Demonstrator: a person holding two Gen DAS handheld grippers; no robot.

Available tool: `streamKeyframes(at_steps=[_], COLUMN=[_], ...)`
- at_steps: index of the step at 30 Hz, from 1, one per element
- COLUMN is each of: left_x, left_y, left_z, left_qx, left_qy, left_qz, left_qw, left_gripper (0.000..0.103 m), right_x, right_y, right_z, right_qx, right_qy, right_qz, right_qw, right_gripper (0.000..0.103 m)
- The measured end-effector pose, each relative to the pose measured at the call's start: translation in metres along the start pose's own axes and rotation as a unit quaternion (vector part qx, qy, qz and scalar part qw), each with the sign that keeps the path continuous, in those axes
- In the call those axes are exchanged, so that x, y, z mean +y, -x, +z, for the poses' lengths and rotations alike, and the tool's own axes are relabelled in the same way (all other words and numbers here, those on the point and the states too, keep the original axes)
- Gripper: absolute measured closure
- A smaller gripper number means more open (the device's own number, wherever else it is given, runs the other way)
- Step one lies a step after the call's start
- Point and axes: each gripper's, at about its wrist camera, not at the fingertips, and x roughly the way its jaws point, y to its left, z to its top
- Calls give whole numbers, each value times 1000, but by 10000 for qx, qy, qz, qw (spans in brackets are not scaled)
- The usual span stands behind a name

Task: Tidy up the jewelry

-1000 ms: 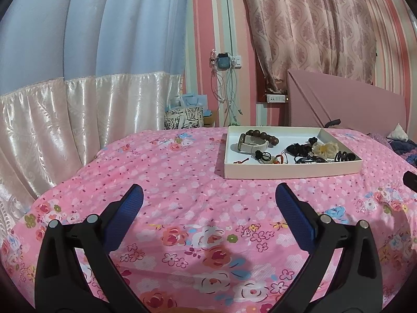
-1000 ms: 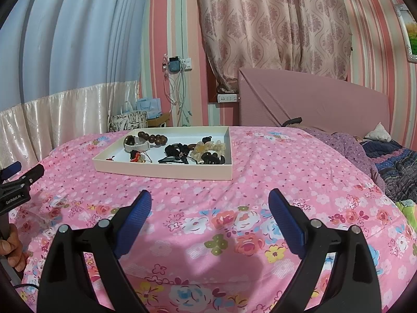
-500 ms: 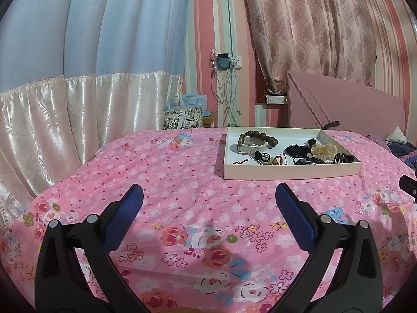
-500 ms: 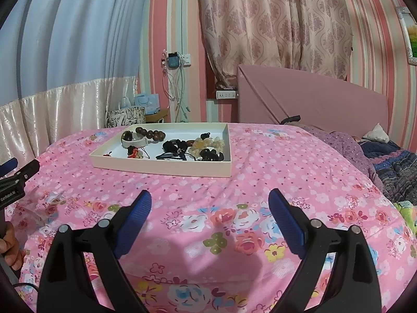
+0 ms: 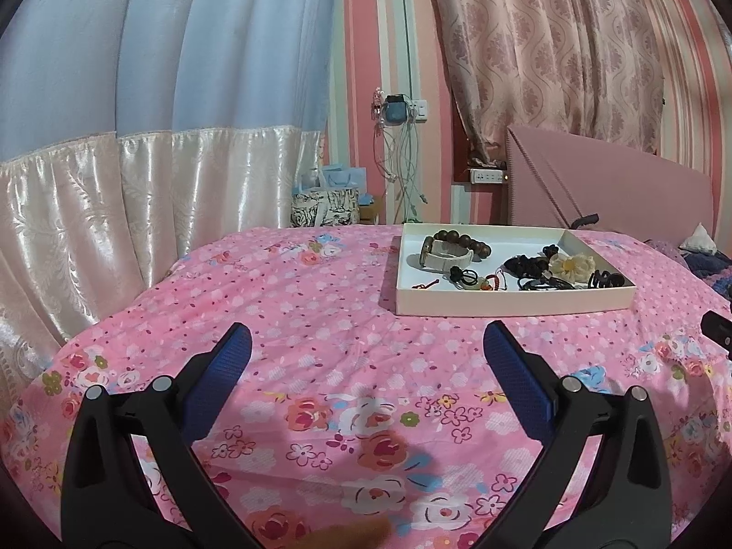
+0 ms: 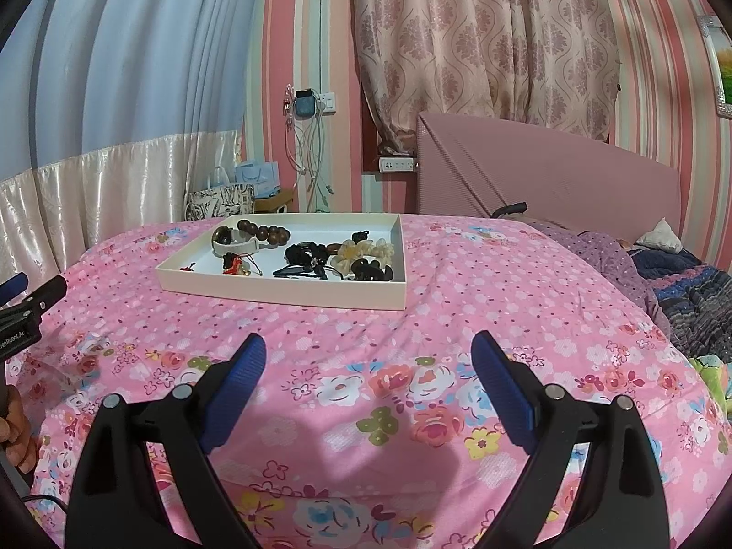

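A shallow white tray [image 5: 512,305] [image 6: 283,293] lies on the pink floral bedspread. It holds a brown bead bracelet [image 5: 462,241] [image 6: 263,231], a watch with a white strap [image 5: 446,258] [image 6: 231,243], a red cord charm [image 6: 235,265], black hair ties [image 5: 530,266] [image 6: 304,254], a cream scrunchie [image 5: 569,265] [image 6: 366,249] and a dark claw clip [image 5: 606,278] [image 6: 370,270]. My left gripper [image 5: 363,343] is open and empty, well short of the tray. My right gripper [image 6: 368,352] is open and empty, in front of the tray.
A pink headboard [image 6: 549,178] stands at the bed's far right. Dark folded bedding [image 6: 686,293] lies at the right. Gift bags [image 5: 325,203] and hanging cables [image 5: 398,155] are by the wall behind the bed. Curtains [image 5: 137,137] hang at the left.
The right gripper has moved forward and left toward the tray, which looks nearer and more central. The left gripper has shifted only slightly. Both stay open.
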Motion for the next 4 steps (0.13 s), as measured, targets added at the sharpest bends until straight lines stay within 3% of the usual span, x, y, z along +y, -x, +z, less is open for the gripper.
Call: streamKeyframes(at_steps=[4], left_x=[-2], left_y=[-2], left_z=[-1], left_qx=[60], left_qy=[-43], left_qz=[-43], left_qw=[10000], left_gripper=[3], right_x=[0], right_y=[0], right_z=[0], right_qx=[-1], right_qy=[5], right_qz=[1], right_qw=[10000], right_gripper=[12])
